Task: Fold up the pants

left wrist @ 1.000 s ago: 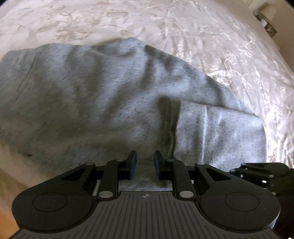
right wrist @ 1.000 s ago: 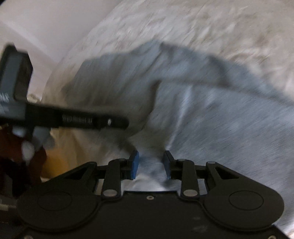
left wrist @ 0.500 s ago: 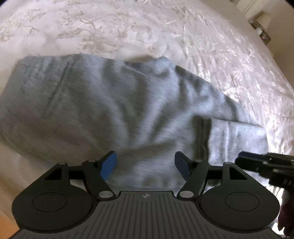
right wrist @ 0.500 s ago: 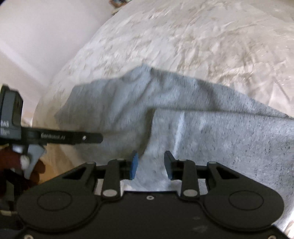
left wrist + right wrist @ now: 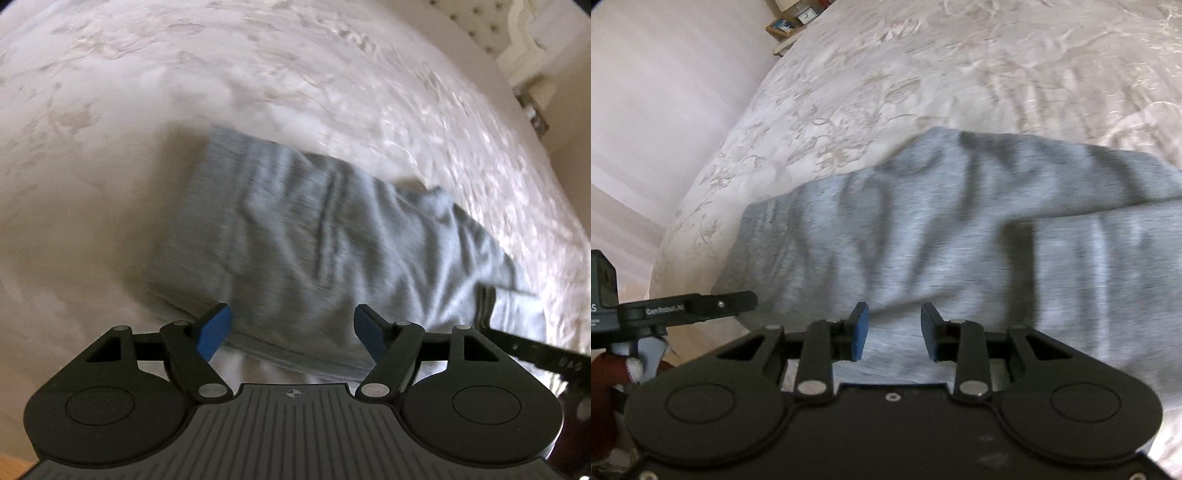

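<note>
The grey pants [image 5: 332, 251] lie folded on a bed, a soft heathered knit with a fine dark fleck, bunched into shallow creases and dark folds. They rest on a cream bedspread [image 5: 258, 81] of shiny, satin-like cloth woven with a pale leaf-and-flower pattern, close to the bed's near edge. In the left wrist view the bundle makes a rough slanted rectangle, one short straight end toward the upper left, the other end running off toward the right edge of the bed. A ribbed band shows at the lower right of it.

The left gripper [image 5: 291, 328] hangs above the near edge of the pants, its blue-padded black fingers spread wide and gripping nothing; the cloth lies below them, untouched.

In the right wrist view the pants [image 5: 960, 229] show an upper layer lying over a lower one, with a straight folded edge casting a shadow. The right gripper [image 5: 894, 330] holds its blue pads partly apart above the grey cloth; whether they pinch a fold I cannot tell, as the view is blurred.

A white padded headboard [image 5: 513, 44] stands at the bed's far right corner.
</note>
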`<state>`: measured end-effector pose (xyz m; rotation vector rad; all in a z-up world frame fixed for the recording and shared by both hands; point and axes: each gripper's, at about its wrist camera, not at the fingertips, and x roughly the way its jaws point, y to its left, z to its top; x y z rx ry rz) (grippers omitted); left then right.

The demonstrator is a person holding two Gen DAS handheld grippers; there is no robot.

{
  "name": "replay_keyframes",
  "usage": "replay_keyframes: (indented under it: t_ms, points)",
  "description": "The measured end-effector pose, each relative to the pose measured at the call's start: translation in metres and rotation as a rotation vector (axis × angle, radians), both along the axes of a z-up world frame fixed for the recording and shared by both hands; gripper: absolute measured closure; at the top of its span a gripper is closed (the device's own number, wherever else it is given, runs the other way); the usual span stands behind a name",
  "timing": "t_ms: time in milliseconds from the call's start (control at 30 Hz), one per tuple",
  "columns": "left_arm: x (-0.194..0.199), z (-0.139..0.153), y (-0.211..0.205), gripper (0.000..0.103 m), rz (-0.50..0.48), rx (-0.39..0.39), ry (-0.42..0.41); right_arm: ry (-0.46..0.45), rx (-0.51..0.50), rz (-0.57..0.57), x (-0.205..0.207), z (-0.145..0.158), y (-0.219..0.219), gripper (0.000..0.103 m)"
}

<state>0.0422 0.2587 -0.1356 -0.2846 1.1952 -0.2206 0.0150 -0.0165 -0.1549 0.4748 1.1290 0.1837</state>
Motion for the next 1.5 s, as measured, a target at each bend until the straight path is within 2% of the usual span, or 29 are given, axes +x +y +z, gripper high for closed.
replay_keyframes:
  t_ms: [100,400,567,900,1000,1067,1233,1500]
  points:
    - [0.002,-0.004,0.014,0.026,0.021,0.017,0.02,0.003,-0.005,-0.006,0.004,0.0,0.019,0.068]
    - [0.005,-0.032,0.034,0.021,0.052,-0.097,0.078,0.008,-0.034,-0.02,0.0,0.009,0.045,0.068]
    - [0.018,-0.042,0.033,0.01,0.075,-0.144,0.084,0.01,-0.047,-0.031,-0.006,0.013,0.036,0.068]
    - [0.039,-0.049,0.023,0.009,0.067,-0.163,0.083,0.004,-0.049,-0.105,0.019,0.004,0.02,0.068]
    - [0.038,-0.05,0.024,0.012,0.06,-0.157,0.089,0.0,-0.044,-0.148,0.037,0.0,0.009,0.068]
    - [0.038,-0.051,0.024,0.021,0.057,-0.137,0.093,-0.005,-0.041,-0.165,0.051,-0.003,0.002,0.069]
    - [0.034,-0.052,0.029,0.033,0.074,-0.121,0.088,-0.03,-0.068,-0.145,0.087,-0.008,-0.006,0.076]
    - [0.037,-0.053,0.023,0.034,0.063,-0.081,0.091,0.015,-0.099,-0.134,0.15,-0.036,-0.014,0.077]
